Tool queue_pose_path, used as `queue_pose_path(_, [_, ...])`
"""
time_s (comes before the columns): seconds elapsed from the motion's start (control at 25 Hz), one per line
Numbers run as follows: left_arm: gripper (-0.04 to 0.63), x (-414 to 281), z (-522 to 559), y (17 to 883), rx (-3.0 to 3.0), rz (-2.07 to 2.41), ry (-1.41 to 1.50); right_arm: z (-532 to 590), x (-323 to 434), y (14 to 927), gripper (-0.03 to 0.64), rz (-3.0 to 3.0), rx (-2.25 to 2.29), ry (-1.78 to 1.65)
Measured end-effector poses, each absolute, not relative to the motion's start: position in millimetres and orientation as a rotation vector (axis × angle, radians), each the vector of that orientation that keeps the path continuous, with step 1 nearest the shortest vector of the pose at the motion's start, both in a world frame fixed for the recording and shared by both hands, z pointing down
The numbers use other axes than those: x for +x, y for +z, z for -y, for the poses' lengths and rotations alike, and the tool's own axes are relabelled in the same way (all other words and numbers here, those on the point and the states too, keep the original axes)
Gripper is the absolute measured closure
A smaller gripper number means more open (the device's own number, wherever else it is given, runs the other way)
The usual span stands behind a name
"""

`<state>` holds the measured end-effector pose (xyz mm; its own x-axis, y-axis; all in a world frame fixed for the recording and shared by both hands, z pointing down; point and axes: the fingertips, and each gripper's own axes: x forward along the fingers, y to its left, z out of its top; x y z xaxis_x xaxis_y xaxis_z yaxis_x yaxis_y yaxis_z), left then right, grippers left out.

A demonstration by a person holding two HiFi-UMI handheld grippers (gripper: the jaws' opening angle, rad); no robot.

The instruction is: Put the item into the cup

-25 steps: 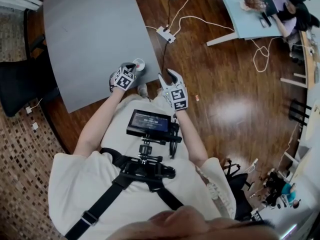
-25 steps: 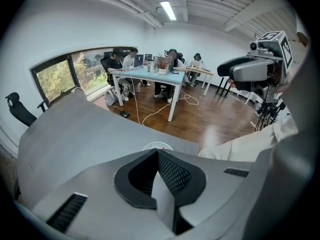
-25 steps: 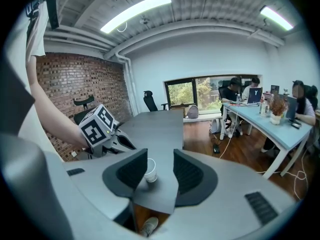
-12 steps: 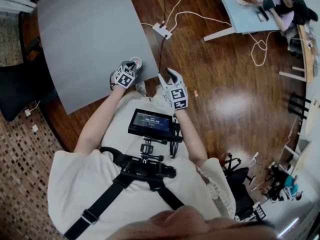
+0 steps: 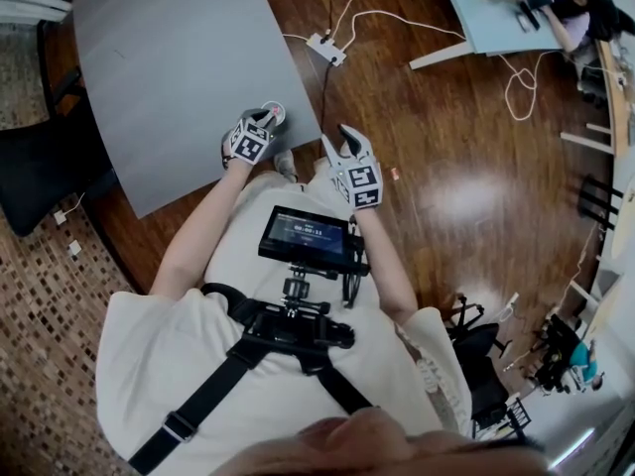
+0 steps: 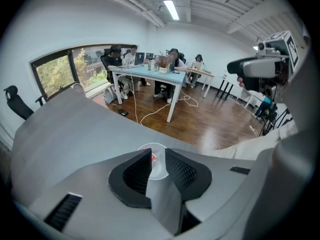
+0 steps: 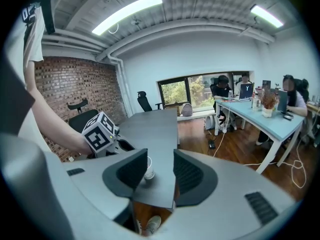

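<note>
A small white cup (image 5: 274,113) stands at the near corner of the grey table (image 5: 169,67). My left gripper (image 5: 265,120) hangs right over it, pointing steeply down. In the left gripper view the cup (image 6: 156,148) shows between the jaws with a small red item (image 6: 153,157) inside it. The left gripper (image 6: 159,160) has just been opening its jaws, and neither pad presses on anything. My right gripper (image 5: 339,139) is open and empty, just off the table's corner above the floor. From it I see the cup (image 7: 148,170) past the right gripper (image 7: 160,171).
A power strip (image 5: 325,49) with white cables lies on the wooden floor beyond the table. A black chair (image 5: 35,172) stands at the table's left. People sit at a light blue desk (image 5: 486,28) far right. A chest rig with a screen (image 5: 310,236) hangs below my hands.
Both grippers stay where they were at the table corner, the left over the cup. The head view has shifted slightly. Nothing else visibly differs.
</note>
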<state>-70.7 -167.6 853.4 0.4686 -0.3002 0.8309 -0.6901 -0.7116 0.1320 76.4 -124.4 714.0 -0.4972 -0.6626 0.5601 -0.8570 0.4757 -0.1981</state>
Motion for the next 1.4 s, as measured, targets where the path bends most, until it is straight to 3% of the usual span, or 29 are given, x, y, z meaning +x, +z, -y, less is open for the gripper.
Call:
queue_pose_path(0.32, [0.451,-66,168,812,2.306,0.919,0.824,129,81,722,0.448,2.325,1.237,0.649])
queue_pose_path(0.64, [0.448,-96,195,727,2.438,1.267,0.426,129,72,715,0.448,2.352,1.214,0.636])
queue_pose_path(0.84, [0.448,-138,172,695,2.431,1.353,0.355,127,50,689,0.448,2.386,1.221,0.583])
queue_pose_path(1.4, [0.448,-162,106,638,2.269,1.587,0.245,110,65,629,0.448,2.560,1.135,0.490])
